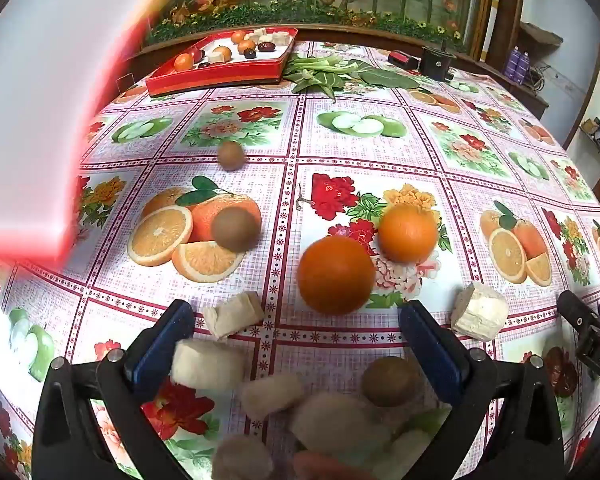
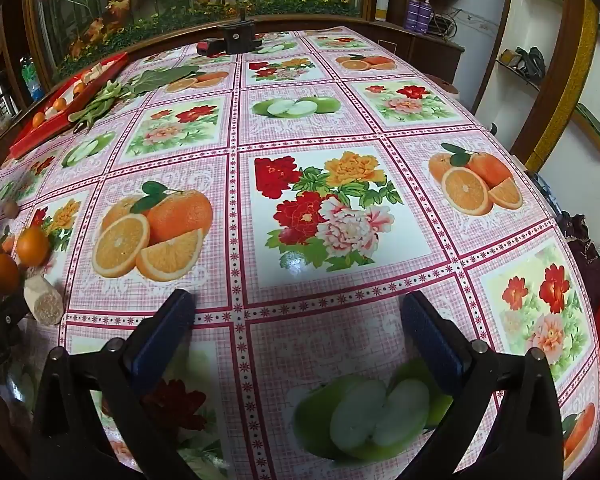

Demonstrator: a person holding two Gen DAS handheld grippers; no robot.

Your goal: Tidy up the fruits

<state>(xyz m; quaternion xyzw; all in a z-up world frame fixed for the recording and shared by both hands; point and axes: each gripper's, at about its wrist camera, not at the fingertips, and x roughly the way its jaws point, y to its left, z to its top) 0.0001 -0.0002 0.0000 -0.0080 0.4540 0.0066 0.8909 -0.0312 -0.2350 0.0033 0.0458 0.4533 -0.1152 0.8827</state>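
From the left wrist view, the left gripper (image 1: 296,320) hangs spread wide and empty over a scatter of loose fruit at the bottom of the frame: pale, rough-cut cane-like chunks (image 1: 208,364), and a dull brown, kiwi-like fruit (image 1: 392,380) between the blue-padded fingers (image 1: 160,344). Just beyond the fingertips sits the near orange (image 1: 336,276), smooth and glossy, with a second orange (image 1: 408,232) close behind it. The red tray (image 1: 216,74), already holding sorted oranges, dark plums and pale chunks, lies at the upper left, well apart; a blurred red-edged white slab fills the left edge. I judge this the picking stage, and the next move calls for closing on one round, roll-prone fruit squarely. From the right wrist view, the right gripper (image 2: 296,320) is likewise spread and empty above the glossy floral tablecloth (image 2: 324,120), the fruit pile (image 2: 32,246) far off at the left edge.
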